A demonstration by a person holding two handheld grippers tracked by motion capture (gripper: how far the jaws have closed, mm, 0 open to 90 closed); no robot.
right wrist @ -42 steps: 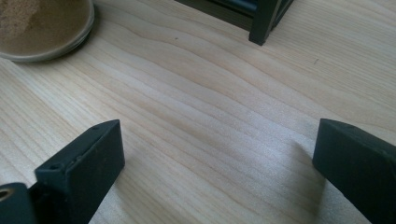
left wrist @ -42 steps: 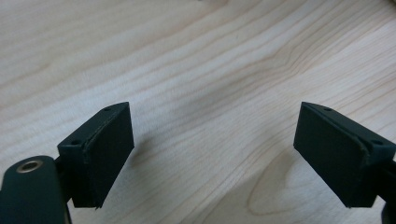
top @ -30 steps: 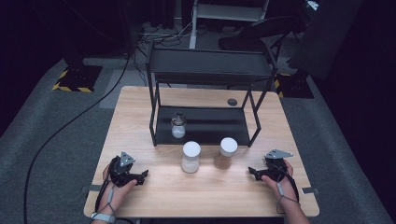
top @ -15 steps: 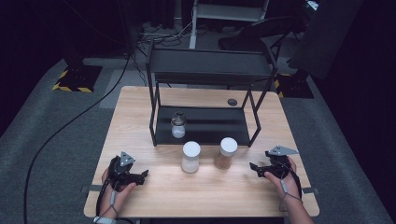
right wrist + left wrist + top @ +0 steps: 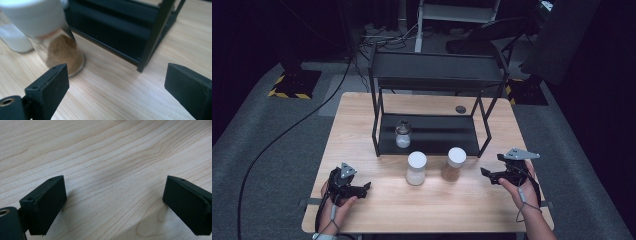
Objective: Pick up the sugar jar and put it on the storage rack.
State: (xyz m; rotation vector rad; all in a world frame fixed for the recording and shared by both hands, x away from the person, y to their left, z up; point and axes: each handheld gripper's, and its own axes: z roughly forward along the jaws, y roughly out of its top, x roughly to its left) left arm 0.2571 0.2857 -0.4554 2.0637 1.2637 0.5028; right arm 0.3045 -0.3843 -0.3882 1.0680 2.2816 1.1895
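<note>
Right gripper view: brown jar [image 5: 61, 47] beside black rack [image 5: 155, 32].

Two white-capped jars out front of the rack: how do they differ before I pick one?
The left jar holds white powder; the right jar holds brown powder. The left jar looks a bit wider and sits nearer the table's front edge. The right jar is closer to the right claw, whose jaws are open. Both stand upright with white caps, on the table, outside the rack.
</note>
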